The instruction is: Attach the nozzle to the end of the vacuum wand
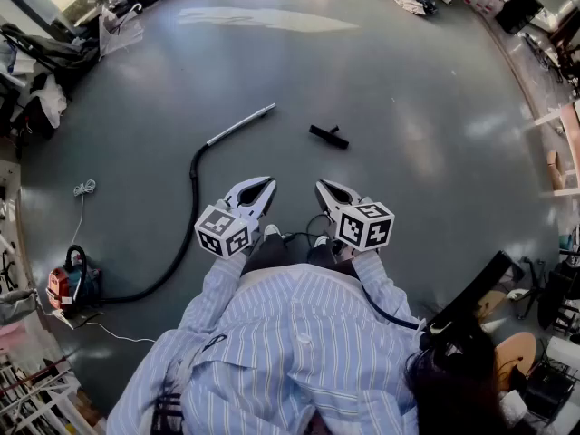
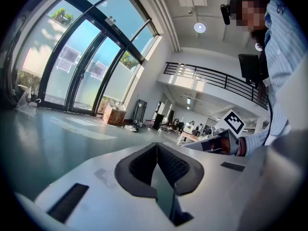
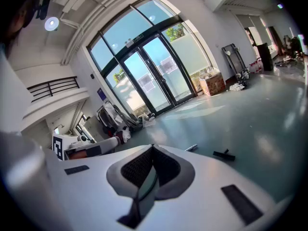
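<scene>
A red vacuum (image 1: 68, 288) sits far left on the floor (image 1: 408, 107), its black hose (image 1: 186, 234) curving to the silver wand (image 1: 240, 125). The black nozzle (image 1: 328, 137) lies apart, right of the wand's tip. Nearer the person, the left gripper (image 1: 268, 182) and right gripper (image 1: 320, 186) are both closed on nothing.

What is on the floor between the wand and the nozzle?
Nothing. In the head view, only bare grey floor lies between the wand and the nozzle.

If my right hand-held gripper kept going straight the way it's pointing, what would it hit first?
Probably bare floor near the wand tip; the nozzle lies off to the right. Depth is hard to judge.
</scene>
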`<action>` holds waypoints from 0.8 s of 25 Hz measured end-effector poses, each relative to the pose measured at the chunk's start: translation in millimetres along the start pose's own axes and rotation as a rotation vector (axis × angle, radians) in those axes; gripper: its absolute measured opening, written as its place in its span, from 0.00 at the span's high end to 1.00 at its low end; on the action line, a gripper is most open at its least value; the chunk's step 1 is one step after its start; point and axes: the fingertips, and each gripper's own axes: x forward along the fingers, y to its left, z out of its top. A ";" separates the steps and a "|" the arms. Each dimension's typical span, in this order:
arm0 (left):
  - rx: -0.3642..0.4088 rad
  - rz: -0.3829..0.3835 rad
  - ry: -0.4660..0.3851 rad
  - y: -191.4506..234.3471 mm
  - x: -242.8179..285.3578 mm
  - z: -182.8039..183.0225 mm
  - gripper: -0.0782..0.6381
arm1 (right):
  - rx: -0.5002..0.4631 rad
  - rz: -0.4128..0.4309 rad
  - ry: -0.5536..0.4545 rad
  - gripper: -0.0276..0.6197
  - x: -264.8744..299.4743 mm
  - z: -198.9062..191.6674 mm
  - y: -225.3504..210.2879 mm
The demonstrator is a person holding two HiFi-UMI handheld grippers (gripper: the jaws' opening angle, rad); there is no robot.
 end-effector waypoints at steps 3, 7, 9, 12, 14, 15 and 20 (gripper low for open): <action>0.005 0.000 0.016 10.4 0.3 -0.2 0.88 | 0.001 -0.006 0.006 0.95 9.4 1.2 0.2; -0.013 -0.002 0.024 21.0 -1.9 -2.5 0.88 | 0.005 -0.018 0.016 0.95 17.9 -1.1 0.8; -0.023 -0.008 0.033 23.4 -0.5 -5.0 0.88 | 0.008 -0.025 0.022 0.95 20.0 -2.6 -1.0; -0.019 -0.012 0.044 28.1 1.1 -5.8 0.88 | 0.021 -0.036 0.021 0.95 23.9 -1.9 -3.2; -0.004 -0.015 0.045 32.7 -0.7 -3.8 0.88 | 0.042 -0.049 0.006 0.95 27.0 0.8 -3.9; -0.002 -0.020 0.046 34.9 -2.4 -2.9 0.88 | 0.057 -0.058 -0.004 0.95 28.5 2.2 -4.4; -0.031 -0.036 0.044 49.4 -16.7 -3.5 0.88 | 0.099 -0.086 -0.040 0.95 38.2 5.6 -3.3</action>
